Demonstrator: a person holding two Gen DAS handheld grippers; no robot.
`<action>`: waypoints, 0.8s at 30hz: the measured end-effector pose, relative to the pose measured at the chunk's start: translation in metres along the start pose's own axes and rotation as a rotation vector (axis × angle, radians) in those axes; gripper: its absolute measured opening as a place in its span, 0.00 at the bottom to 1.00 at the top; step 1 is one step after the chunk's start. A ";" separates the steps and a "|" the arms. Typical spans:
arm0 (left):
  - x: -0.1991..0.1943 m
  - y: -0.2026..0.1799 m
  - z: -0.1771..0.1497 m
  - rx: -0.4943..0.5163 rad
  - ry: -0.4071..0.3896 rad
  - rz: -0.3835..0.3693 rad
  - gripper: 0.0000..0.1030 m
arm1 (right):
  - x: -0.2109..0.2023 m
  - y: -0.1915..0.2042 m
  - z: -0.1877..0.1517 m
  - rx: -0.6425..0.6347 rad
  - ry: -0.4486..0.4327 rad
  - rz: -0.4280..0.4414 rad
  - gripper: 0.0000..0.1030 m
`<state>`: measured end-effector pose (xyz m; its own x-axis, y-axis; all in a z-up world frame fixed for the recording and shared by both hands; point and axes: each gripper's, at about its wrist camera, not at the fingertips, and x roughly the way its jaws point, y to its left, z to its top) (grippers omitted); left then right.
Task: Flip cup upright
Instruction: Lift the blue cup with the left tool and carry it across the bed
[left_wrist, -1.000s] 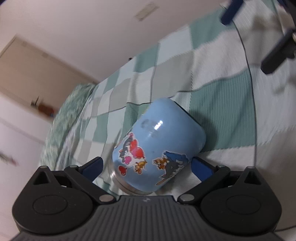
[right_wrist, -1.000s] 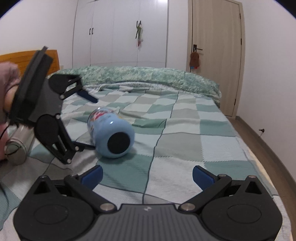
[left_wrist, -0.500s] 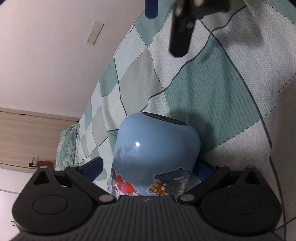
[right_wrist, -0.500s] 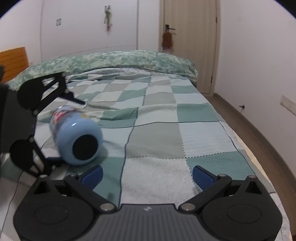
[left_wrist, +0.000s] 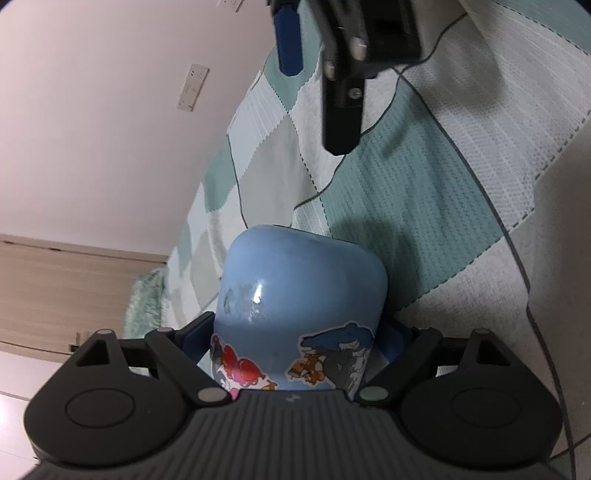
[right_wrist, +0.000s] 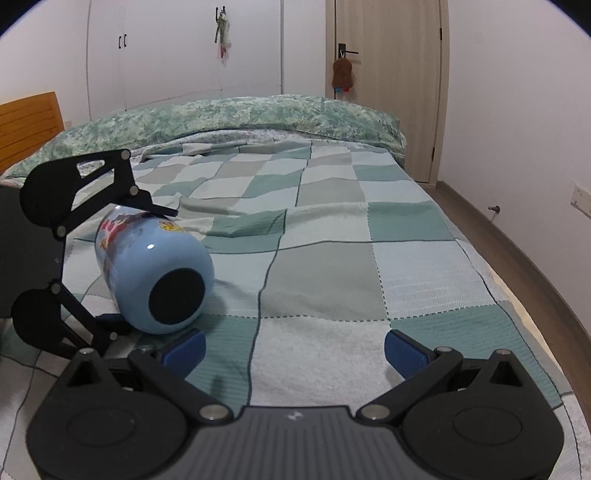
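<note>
Left gripper jaws pinch the blue cup, lying sideways on bed. Right gripper near cup, jaws spread.

Matte black left gripper and right gripper, ribbed grey centre plate bearing a small white mark. Blue fingertip pads, silver pivot screws, round discs and triangular cut-outs. Possibly a thin dark cable at the lower left, too faint to confirm.
</note>
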<state>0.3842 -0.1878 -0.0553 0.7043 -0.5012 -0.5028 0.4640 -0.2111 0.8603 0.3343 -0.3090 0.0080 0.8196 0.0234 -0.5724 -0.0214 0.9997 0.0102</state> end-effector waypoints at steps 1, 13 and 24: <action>-0.002 -0.001 0.001 0.008 -0.002 0.011 0.86 | -0.002 0.000 0.000 0.001 -0.006 0.000 1.00; -0.054 -0.009 0.028 0.019 0.063 0.079 0.86 | -0.045 0.008 -0.005 0.000 -0.042 0.039 1.00; -0.146 -0.027 0.094 -0.138 0.170 0.067 0.87 | -0.136 0.013 -0.029 -0.022 -0.101 0.102 1.00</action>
<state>0.2178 -0.1880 0.0027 0.8109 -0.3591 -0.4620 0.4740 -0.0597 0.8785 0.2061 -0.2991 0.0618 0.8661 0.1260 -0.4837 -0.1190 0.9919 0.0454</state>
